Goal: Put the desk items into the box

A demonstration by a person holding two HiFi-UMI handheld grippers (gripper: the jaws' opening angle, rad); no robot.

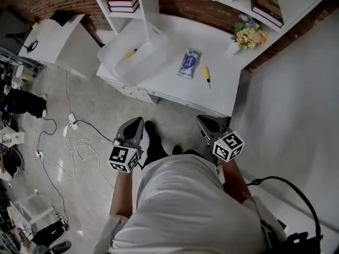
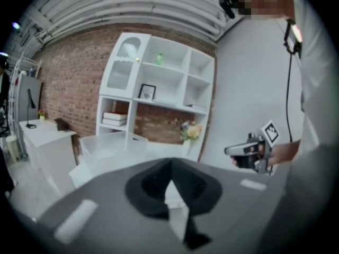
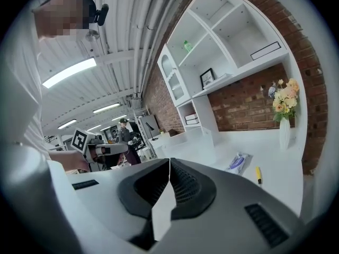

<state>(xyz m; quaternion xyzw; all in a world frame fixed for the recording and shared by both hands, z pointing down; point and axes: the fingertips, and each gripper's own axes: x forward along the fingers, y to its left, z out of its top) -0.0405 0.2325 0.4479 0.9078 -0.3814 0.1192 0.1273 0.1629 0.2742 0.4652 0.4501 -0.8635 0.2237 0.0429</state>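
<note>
A translucent white box [image 1: 133,56] sits at the left end of the white desk [image 1: 222,83] with a yellow item [image 1: 131,52] inside. A blue-and-white packet [image 1: 189,64] and a yellow pen [image 1: 207,75] lie on the desk to its right. The right gripper view shows the packet [image 3: 238,163] and the pen [image 3: 258,174] too. Both grippers hang close to my body, well short of the desk. My left gripper [image 1: 136,123] is shut and empty; its own view shows the jaws meeting [image 2: 170,164]. My right gripper [image 1: 204,120] is also shut with nothing held [image 3: 169,161].
A vase of flowers [image 1: 248,36] stands at the desk's back right. Shelves with books [image 1: 123,2] rise behind the desk. Cables [image 1: 74,147] trail over the floor at left, beside a second white table [image 1: 50,38]. A white wall [image 1: 296,99] closes the right side.
</note>
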